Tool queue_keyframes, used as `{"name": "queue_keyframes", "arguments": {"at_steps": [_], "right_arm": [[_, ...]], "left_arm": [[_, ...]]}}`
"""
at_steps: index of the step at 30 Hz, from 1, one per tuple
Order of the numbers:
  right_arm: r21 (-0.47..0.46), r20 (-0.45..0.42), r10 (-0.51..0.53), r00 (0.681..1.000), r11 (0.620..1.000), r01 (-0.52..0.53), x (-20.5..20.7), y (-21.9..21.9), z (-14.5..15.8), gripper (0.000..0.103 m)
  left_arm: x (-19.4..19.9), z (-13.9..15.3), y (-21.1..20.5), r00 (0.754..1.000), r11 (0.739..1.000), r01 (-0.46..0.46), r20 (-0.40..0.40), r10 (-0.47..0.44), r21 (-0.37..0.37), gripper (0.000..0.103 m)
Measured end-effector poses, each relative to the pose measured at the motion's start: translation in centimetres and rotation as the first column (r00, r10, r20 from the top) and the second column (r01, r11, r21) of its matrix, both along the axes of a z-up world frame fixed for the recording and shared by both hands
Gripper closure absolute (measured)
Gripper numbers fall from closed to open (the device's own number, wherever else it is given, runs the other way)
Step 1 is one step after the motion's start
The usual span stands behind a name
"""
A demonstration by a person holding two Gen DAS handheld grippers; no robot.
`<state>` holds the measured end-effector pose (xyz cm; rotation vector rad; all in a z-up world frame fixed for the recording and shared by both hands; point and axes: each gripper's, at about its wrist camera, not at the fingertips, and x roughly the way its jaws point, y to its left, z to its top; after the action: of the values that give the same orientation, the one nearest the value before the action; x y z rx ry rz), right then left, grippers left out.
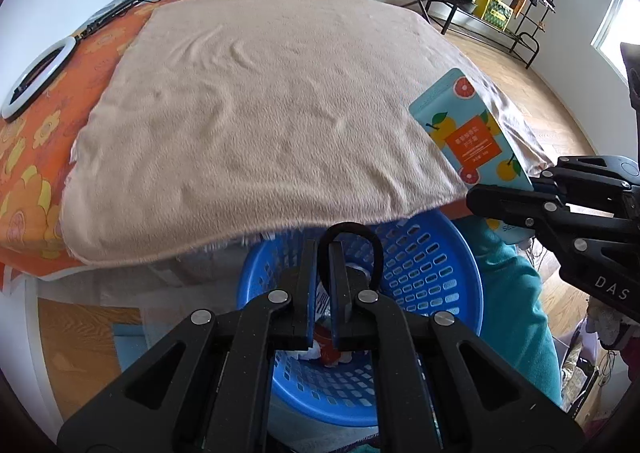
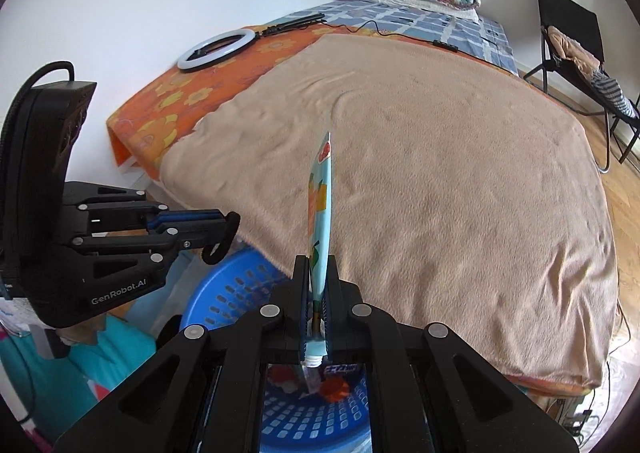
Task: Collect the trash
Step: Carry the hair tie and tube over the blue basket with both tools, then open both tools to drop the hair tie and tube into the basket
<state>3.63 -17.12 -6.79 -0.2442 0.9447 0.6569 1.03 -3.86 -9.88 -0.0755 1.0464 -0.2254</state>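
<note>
I'm holding both items over the blue laundry basket [image 1: 432, 253] at the bed's edge, drop-off step. My left gripper [image 1: 323, 253] is clamping a black hair tie [image 1: 347, 231], loop sticking up between the closed jaws. My right gripper [image 2: 318, 273] is pinching a flat citrus-print tube [image 2: 320, 205] near its cap end, jaws closed on it. Basket's already holding some wrappers. Next I'm probably needing both grippers centred above the basket opening, then releasing each item.

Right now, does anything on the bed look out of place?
Yes: a ring light lies flat on the orange sheet near the wall, with its cable trailing across the bed.
</note>
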Motion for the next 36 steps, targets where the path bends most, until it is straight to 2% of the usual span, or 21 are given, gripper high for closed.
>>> {"name": "queue_keyframes", "arguments": {"at_steps": [15, 31, 33, 35, 36], "right_arm": [[-0.035, -0.074, -0.007, 0.997, 0.999, 0.005, -5.1, -1.5, -4.3, 0.098], [-0.057, -0.182, -0.049, 0.982, 0.998, 0.039, -6.1, -2.5, -8.3, 0.098], [-0.070, -0.184, -0.058, 0.981, 0.997, 0.046, -6.1, -2.5, -8.5, 0.097], [-0.076, -0.187, -0.066, 0.980, 0.996, 0.053, -6.0, -2.7, -8.7, 0.090], [-0.079, -0.188, -0.072, 0.980, 0.995, 0.058, -5.9, -2.8, -8.7, 0.079]], "left_arm": [[-2.9, -3.9, -1.7, 0.994, 0.999, 0.042, -0.101, -0.041, 0.007, 0.100], [-2.7, -6.2, -1.7, 0.986, 0.997, 0.044, -0.165, -0.033, 0.065, 0.099], [-2.7, -6.4, -1.6, 0.986, 0.996, 0.041, -0.167, -0.028, 0.074, 0.093], [-2.7, -6.4, -1.6, 0.987, 0.996, 0.034, -0.161, -0.021, 0.079, 0.065], [-2.7, -6.4, -1.5, 0.988, 0.996, 0.028, -0.154, -0.016, 0.081, 0.060]]}}
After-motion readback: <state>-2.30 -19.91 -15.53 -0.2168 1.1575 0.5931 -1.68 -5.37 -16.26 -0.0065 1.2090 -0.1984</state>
